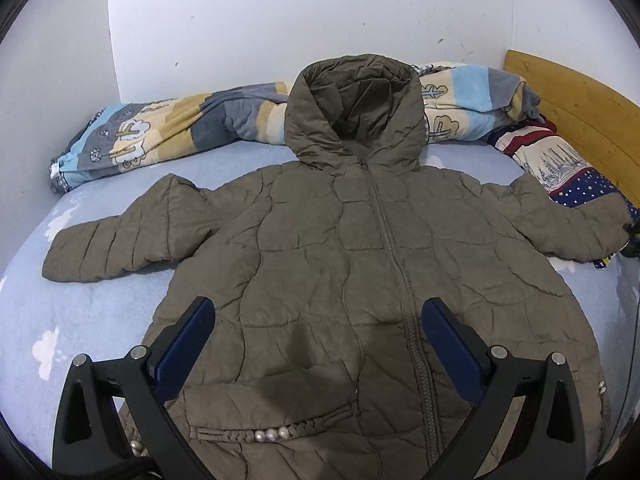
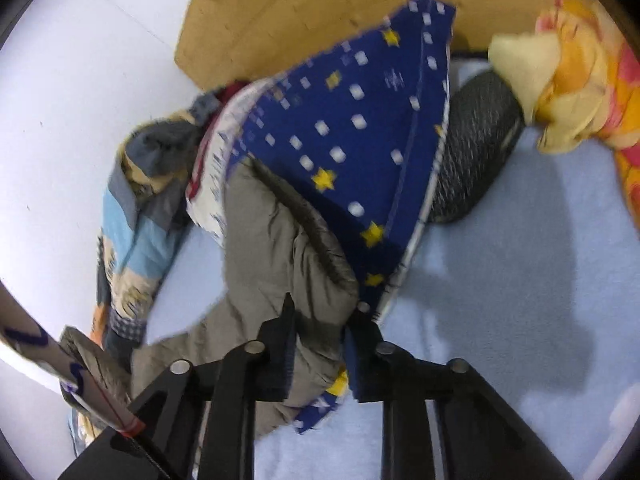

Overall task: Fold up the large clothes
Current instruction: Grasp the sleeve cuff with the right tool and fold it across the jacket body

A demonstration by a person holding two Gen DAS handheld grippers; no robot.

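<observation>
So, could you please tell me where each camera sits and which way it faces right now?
Left wrist: on the left gripper, tilted down over the olive hooded jacket spread on the bed; its open fingers hang over the hem.
Right wrist: on the right gripper, low at the jacket's sleeve cuff, facing the wooden headboard; its fingers pinch the cuff.
Shared: jacket, star-patterned pillow, headboard, patchwork blanket.
</observation>
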